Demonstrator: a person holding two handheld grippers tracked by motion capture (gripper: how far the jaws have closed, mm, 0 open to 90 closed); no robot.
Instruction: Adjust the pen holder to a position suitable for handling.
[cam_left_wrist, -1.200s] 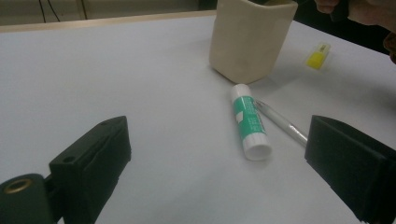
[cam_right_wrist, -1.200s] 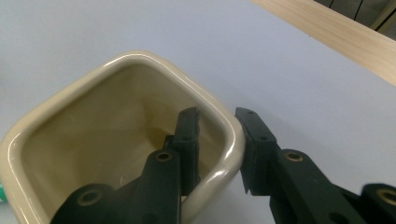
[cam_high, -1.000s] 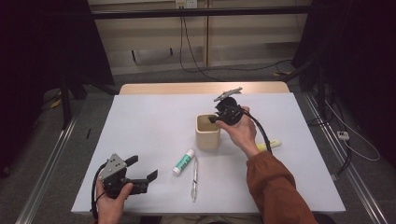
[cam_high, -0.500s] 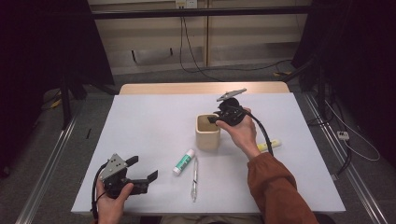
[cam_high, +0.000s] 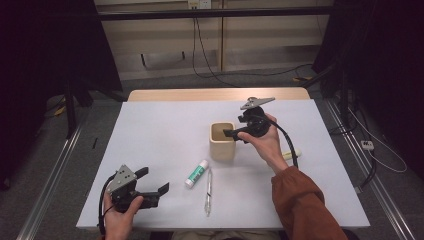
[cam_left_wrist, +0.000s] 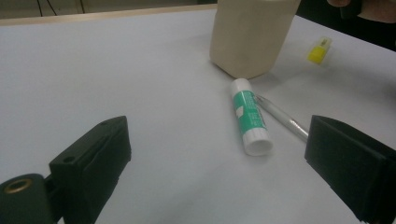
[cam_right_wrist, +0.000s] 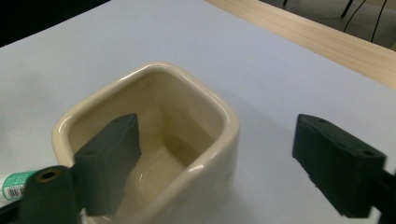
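A cream square cup (cam_high: 222, 145) stands at the middle of the white table (cam_high: 160, 130). My right gripper (cam_high: 234, 131) hovers at its right rim, held from the right. Its jaws have just been opening and stand open. In the right gripper view they (cam_right_wrist: 224, 163) straddle one wall of the cup (cam_right_wrist: 205, 154), one jaw over the glazed inside, the other outside, neither pressing. A green and white glue stick (cam_high: 196, 173) and a clear pen (cam_high: 208, 192) lie in front of the cup. My left gripper (cam_high: 155, 180) rests open at the front left, facing the glue stick (cam_left_wrist: 250, 119).
A yellow-capped marker (cam_high: 295, 154) lies right of the cup, behind the right forearm, with its yellow end (cam_left_wrist: 320, 49) seen past the cup in the left gripper view. A wooden strip (cam_high: 215, 94) runs along the table's far edge. Cables cross the floor beyond.
The right gripper's jaws have spread apart above the cup's rim while the hand stayed almost where it was. The left gripper has not moved.
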